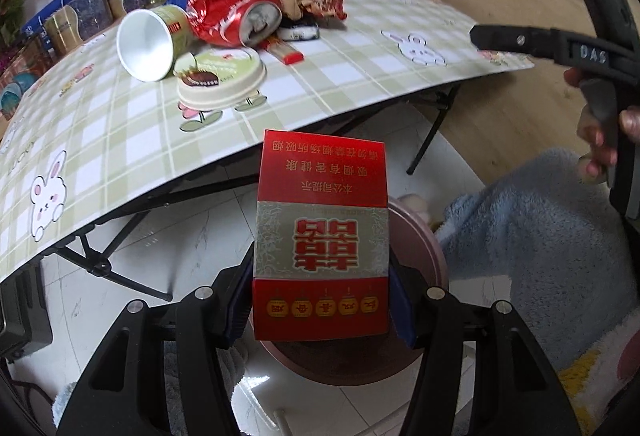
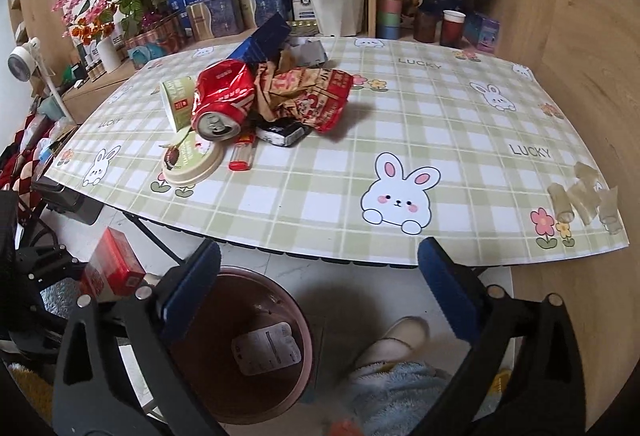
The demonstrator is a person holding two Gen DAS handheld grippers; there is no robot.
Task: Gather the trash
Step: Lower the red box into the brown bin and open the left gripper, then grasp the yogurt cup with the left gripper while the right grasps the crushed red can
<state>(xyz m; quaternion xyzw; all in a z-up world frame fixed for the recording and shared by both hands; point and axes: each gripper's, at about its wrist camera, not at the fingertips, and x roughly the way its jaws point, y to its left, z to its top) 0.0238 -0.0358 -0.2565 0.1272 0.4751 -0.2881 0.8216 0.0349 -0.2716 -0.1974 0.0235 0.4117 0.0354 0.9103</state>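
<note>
Both grippers were black, with silver screws and blue-padded fingers (image 2: 450, 292). The right gripper (image 1: 560, 46) read "DAS"; a fluffy blue sleeve (image 1: 540, 236) showed.

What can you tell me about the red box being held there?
The red box looks like a cardboard cigarette pack: red at both ends, with a silver-grey patterned band in the middle bearing a large red double-happiness character, gold Chinese text at one end and a row of small lantern marks at the other. It looks closed and undented. The left tool is shut on its two sides, with nothing else touching it. It hangs off the table, near the rim of the brownish bin on the floor.
</note>
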